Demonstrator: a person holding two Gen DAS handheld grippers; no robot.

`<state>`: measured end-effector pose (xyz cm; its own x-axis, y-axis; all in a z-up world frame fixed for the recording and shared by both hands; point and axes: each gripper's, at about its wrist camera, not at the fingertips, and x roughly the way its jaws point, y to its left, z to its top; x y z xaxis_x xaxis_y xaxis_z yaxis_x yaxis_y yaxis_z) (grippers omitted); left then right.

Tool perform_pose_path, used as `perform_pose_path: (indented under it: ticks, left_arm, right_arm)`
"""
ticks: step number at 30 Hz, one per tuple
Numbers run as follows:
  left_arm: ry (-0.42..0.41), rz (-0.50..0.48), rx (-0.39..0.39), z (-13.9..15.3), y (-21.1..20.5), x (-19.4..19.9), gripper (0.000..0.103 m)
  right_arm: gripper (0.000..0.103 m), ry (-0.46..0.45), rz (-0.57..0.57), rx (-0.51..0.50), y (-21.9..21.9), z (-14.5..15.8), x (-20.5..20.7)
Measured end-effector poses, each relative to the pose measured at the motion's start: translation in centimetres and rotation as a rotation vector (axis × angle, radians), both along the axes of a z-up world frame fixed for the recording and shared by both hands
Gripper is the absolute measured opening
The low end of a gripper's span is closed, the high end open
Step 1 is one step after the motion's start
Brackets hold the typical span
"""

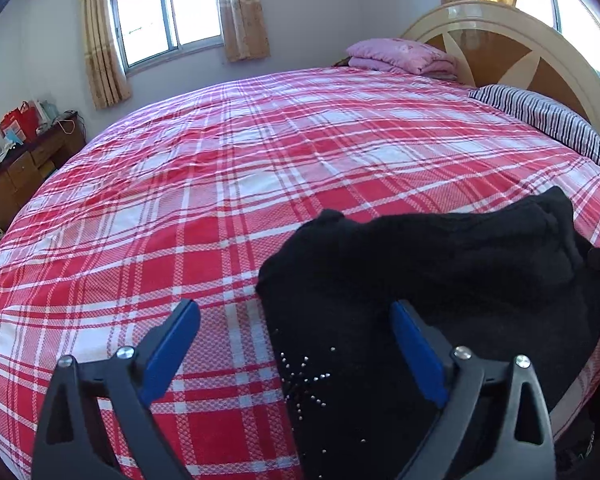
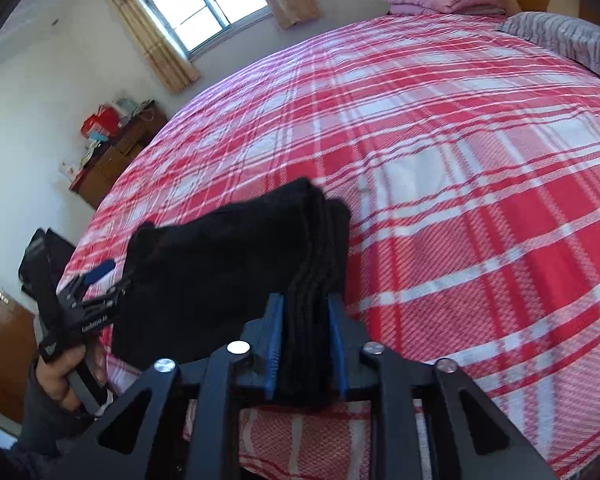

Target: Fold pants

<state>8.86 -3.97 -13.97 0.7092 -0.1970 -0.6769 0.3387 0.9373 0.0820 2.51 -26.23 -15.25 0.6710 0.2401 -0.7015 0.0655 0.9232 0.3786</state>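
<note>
right tool (image 2: 305,312) pinches a stacked fold of the black pants (image 2: 228,264), lifting that edge. left tool (image 1: 296,320) is spread wide, gripping nothing, one finger over the fabric. pants (image 1: 440,272) lie bunched on the plaid bed (image 1: 220,184), near its near edge.

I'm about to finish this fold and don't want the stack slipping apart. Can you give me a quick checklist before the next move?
1. Right gripper clamped on the black pants: ok, several layers sit between the pads.
2. Left gripper free: ok, open, over the pants edge.
3. Layers aligned: cannot tell, far edge looks uneven.
4. Space on the plaid bedsheet ahead: ok.
5. Striped pillow and pink quilt out of the way: ok.
</note>
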Motion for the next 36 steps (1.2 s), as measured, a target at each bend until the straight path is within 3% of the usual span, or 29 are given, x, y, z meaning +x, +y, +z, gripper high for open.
perform_pose_path:
  ticks: [2,6,10,14,18,21,23,26,30,32,36]
  left_arm:
    - [0.001,0.004,-0.006,0.2,0.0,0.0,0.098]
    - [0.003,0.003,-0.001,0.1,-0.3,-0.2,0.098]
    - [0.001,0.003,0.004,0.1,-0.3,-0.2,0.098]
    - [0.005,0.002,-0.002,0.0,-0.3,-0.2,0.099]
    - [0.009,0.002,-0.006,0.0,-0.3,-0.2,0.099]
    - [0.012,0.006,-0.008,0.1,-0.3,-0.2,0.099]
    - [0.011,0.004,-0.004,0.1,-0.3,-0.2,0.099]
    - [0.011,0.004,-0.002,0.1,-0.3,-0.3,0.099]
    - [0.011,0.003,-0.003,0.1,-0.3,-0.3,0.099]
    - [0.013,0.001,-0.004,0.1,-0.4,-0.3,0.099]
    - [0.012,-0.004,0.006,0.1,-0.6,-0.5,0.1]
  right_arm:
    - [0.033,-0.092,-0.028,-0.043,-0.1,2.0,-0.2]
    - [0.036,-0.217,0.07,-0.02,1.1,4.5,0.8]
    - [0.039,-0.146,0.133,0.089,1.8,3.5,4.2]
    - [0.039,0.007,0.119,0.122,1.3,-0.4,7.6]
    - [0.039,-0.001,0.134,0.129,0.9,0.1,7.0]
    - [0.041,-0.035,0.107,0.075,1.2,1.3,5.4]
    - [0.043,-0.063,0.153,0.032,2.1,2.1,3.8]
    - [0.043,-0.078,0.247,0.045,3.2,2.5,1.4]
    - [0.044,-0.028,0.361,0.0,5.1,1.1,-1.2]
    - [0.044,-0.005,0.355,-0.073,5.3,-0.3,-1.8]
    - [0.044,-0.021,0.359,-0.068,5.3,-1.0,-2.0]
